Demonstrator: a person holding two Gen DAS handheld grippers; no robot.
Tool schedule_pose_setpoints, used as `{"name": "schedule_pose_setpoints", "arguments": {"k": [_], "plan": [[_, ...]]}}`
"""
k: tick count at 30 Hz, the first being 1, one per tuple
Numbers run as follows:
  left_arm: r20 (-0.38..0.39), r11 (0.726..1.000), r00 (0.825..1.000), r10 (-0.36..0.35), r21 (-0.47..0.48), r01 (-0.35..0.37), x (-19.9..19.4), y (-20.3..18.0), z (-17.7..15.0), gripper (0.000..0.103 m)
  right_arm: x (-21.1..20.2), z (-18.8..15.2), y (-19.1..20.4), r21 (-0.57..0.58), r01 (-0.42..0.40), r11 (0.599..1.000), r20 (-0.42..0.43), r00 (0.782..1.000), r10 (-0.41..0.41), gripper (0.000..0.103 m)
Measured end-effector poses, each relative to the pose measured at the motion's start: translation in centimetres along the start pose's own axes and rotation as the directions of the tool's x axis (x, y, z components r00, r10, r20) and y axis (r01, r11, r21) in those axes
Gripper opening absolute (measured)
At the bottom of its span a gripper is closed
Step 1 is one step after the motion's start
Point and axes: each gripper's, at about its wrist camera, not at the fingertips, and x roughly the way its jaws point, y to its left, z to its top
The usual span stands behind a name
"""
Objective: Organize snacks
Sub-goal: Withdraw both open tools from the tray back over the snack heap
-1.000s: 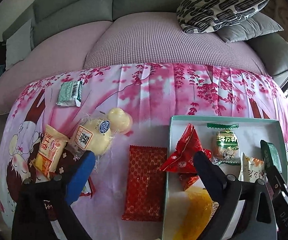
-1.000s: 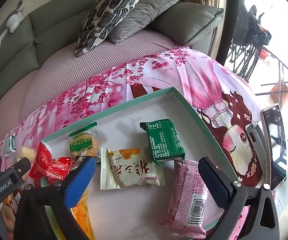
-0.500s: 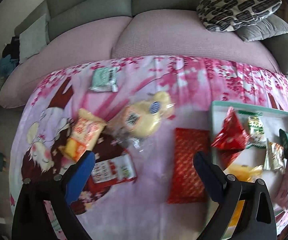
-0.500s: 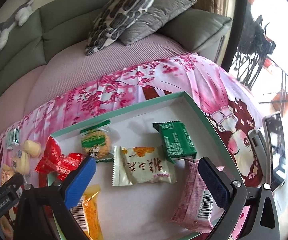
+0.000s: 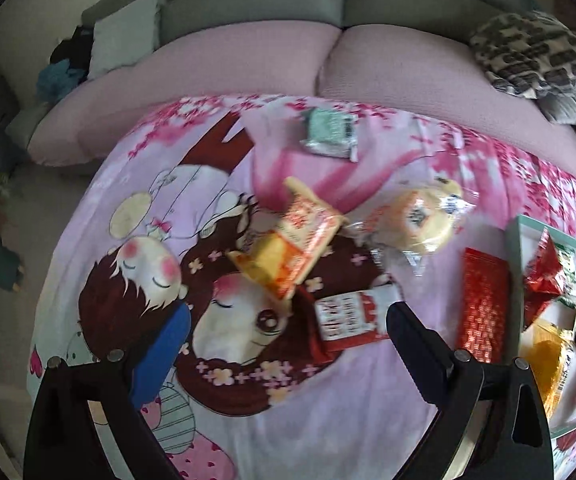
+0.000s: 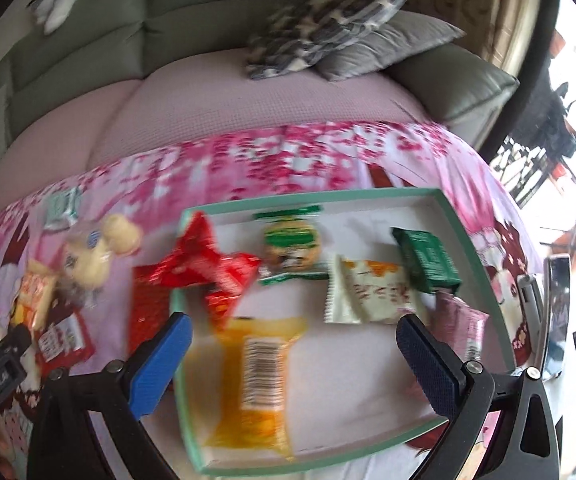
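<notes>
Left gripper fingers spread wide, empty, above the red-and-white packet; right gripper likewise wide over the tray on the pink desk cloth.

Six wrapped snacks were laid flat inside the mint-rimmed tray; five further packets were scattered left of it.

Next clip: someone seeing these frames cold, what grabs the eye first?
Probably the loud pink cartoon cloth covering the table, strewn with loose snack packets such as the red-and-white packet. Next, the teal-rimmed tray on the right, already holding packets, a yellow packet nearest the camera. Both the left tongs and the right tongs hang open and empty.
</notes>
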Motion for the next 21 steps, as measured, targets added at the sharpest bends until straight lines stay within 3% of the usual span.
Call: {"name": "schedule_pose_setpoints", "arguments": {"k": [13, 21], "plan": [[-0.057, 0.992, 0.998, 0.001, -0.128, -0.009, 2.0, 6.2, 0.5, 0.098, -0.9, -2.6, 10.0, -0.218, -0.163, 0.962, -0.030, 0.987, 0.160, 0.103], [-0.095, 0.987, 0.994, -0.052, -0.155, 0.037, 3.2, 6.8, 0.5, 0.098, -0.1, -3.2, 11.7, -0.226, -0.229, 0.947, -0.041, 0.973, 0.226, 0.100]]}}
